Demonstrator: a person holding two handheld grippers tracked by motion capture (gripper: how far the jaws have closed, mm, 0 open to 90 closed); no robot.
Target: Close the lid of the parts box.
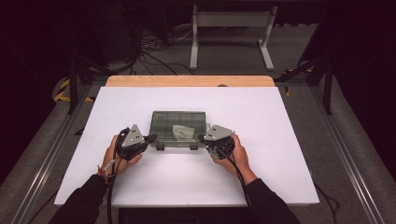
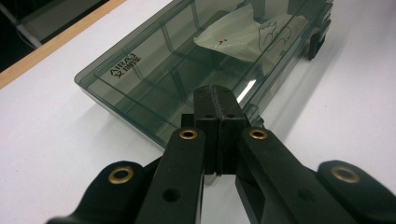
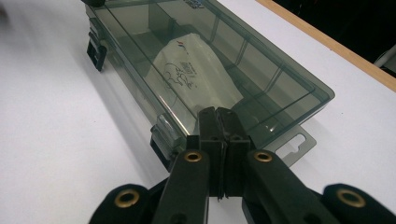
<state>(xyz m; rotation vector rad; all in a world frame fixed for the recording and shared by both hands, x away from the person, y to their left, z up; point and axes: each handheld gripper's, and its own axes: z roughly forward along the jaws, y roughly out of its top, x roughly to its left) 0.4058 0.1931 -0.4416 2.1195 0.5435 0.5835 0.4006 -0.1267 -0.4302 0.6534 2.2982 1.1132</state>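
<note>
A smoky transparent compartment box lies lid-down in the middle of the white table, with two dark latches along its near edge. A white printed packet rests in one compartment. My left gripper is shut and empty, its tips at the box's near left corner. My right gripper is also shut and empty, at the near right corner. In the left gripper view the closed tips lie over the box edge, the packet beyond. In the right gripper view the tips sit above the packet.
The white table top has a wooden strip along its far edge. A hang tab sticks out from the box's end. A white metal stand and cables lie on the floor beyond.
</note>
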